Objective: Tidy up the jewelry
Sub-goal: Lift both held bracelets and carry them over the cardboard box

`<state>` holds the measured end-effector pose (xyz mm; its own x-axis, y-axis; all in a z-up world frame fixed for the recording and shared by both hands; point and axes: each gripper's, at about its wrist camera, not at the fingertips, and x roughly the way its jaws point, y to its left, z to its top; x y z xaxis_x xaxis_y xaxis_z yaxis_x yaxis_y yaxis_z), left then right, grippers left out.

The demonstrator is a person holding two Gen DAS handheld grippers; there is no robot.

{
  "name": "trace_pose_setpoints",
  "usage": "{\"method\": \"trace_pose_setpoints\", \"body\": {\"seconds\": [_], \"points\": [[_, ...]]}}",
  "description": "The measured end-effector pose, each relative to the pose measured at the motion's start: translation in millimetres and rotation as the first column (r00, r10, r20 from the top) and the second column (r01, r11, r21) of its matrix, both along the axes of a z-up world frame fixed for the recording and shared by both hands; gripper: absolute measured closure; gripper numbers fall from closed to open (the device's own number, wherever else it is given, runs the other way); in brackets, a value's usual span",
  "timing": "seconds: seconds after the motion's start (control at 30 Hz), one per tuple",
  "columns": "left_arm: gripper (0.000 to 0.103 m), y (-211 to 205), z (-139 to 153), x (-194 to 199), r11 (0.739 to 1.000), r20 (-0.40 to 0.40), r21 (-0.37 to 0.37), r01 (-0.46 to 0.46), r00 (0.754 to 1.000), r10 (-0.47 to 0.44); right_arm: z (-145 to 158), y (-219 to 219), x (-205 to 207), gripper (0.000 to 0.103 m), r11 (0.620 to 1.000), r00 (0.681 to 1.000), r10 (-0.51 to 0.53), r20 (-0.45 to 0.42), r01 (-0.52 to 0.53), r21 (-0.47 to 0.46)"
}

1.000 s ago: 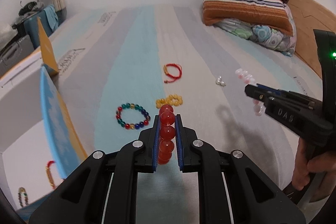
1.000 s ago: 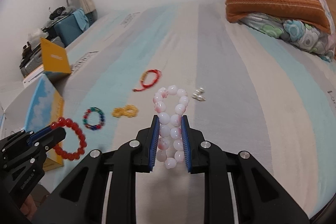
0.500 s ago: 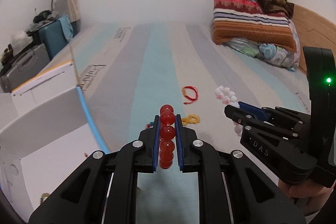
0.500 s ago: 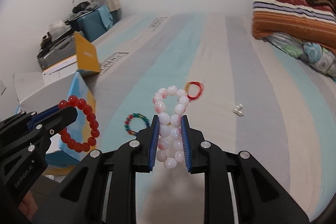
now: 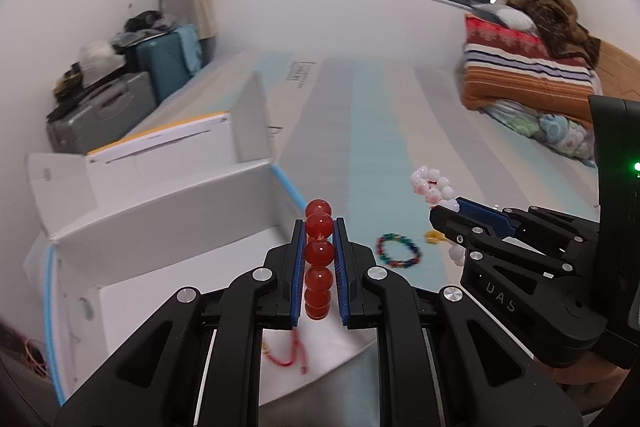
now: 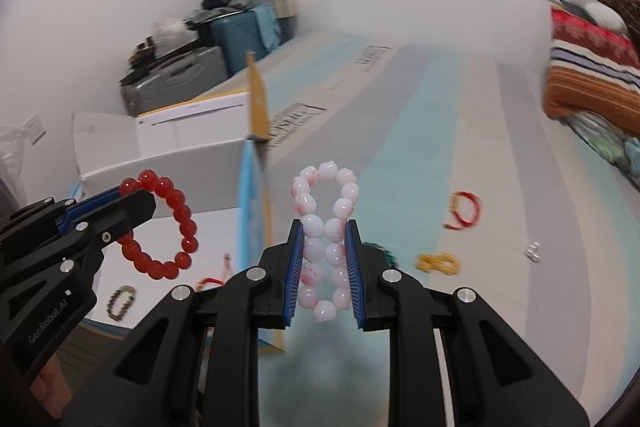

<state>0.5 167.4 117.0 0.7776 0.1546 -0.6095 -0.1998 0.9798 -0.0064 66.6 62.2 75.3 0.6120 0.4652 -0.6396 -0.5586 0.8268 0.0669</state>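
My left gripper [image 5: 319,227] is shut on a red bead bracelet [image 5: 319,253] and holds it over the near rim of an open white box [image 5: 160,223]. The bracelet also shows in the right wrist view [image 6: 168,223], hanging from the left gripper [image 6: 132,197]. My right gripper [image 6: 324,227] is shut on a pink-white bead bracelet [image 6: 325,223], squeezed into a figure eight, just right of the box wall [image 6: 250,211]. In the left wrist view it [image 5: 434,187] sticks out of the right gripper [image 5: 448,213].
Inside the box lie a red cord bracelet [image 5: 286,355] and a dark bead bracelet [image 6: 120,301]. On the striped bed lie a multicolour bracelet [image 5: 398,251], a yellow bead piece [image 6: 438,263], a red cord bracelet [image 6: 464,211] and small earrings [image 6: 534,251]. Folded blankets [image 5: 528,71] are at the far right.
Both grippers have swung left toward the white box with their bracelets still held. The box now fills the left of both views; the loose jewellery has slid right.
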Motion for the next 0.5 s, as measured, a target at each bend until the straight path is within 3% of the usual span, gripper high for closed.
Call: {"method": "trace_pose_setpoints", "body": {"seconds": [0.23,0.5], "points": [[0.090,44,-5,-27,0.996,-0.023,0.001,-0.087,0.996,0.087,-4,54,-23,0.083,0.996,0.996,0.084,-0.003,-0.084,-0.025],[0.090,95,-25,-53,0.983,-0.088,-0.016,-0.181,0.980,0.179,-30,108,-35,0.083,0.983,0.984,0.164,-0.063,-0.169,-0.075]]}}
